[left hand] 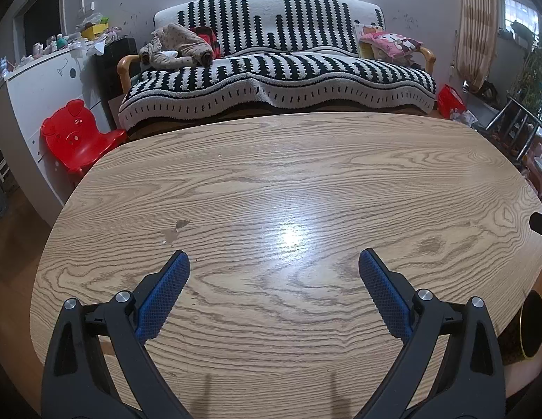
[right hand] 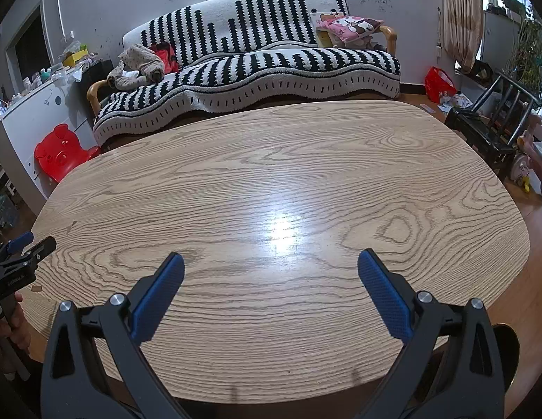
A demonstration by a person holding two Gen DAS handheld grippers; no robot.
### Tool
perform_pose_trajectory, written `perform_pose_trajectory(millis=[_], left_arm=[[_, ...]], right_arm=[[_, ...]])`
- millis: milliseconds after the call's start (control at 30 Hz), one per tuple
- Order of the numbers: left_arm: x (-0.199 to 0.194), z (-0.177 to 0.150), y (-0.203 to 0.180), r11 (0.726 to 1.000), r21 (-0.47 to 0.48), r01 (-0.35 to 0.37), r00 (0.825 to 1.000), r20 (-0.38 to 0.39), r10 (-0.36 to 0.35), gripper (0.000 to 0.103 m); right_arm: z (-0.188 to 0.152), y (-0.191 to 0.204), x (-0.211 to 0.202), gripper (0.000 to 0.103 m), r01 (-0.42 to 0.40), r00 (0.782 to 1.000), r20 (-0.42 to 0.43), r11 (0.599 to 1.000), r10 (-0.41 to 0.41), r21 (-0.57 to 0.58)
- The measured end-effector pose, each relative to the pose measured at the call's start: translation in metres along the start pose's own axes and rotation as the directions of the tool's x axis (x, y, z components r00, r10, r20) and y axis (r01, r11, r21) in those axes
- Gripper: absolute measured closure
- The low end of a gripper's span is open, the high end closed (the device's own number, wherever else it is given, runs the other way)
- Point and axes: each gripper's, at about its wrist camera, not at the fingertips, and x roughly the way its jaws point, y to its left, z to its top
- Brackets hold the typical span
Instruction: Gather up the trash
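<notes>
Blue-padded left tool (left hand: 273, 256) and right tool (right hand: 271, 257) hover spread wide, holding nothing, above the wood-grain table (left hand: 306, 181). No trash shows on it; a dark container (left hand: 531, 324) sits at its near-right edge. Collection appears finished or unstarted.

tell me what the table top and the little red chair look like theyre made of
Table top: wood or wood-look laminate, with bold oak-like grain; a semi-gloss finish, given the bright glare patch. A small chip near the left hints at veneer or laminate.
Red chair: moulded plastic, shiny, one uniform colour, with a bear face pressed in.
</notes>
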Motion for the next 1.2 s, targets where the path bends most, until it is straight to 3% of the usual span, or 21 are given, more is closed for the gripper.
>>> perform_pose_trajectory(millis=[1200], left_arm=[[0.0003,0.0006,-0.0006,1.000,-0.007,0.004,1.000,0.001,-0.004,0.008]], right_arm=[[0.0037,-0.0020,0.0025,0.007,0.003,1.000,0.006,1.000,-0.003,0.004]])
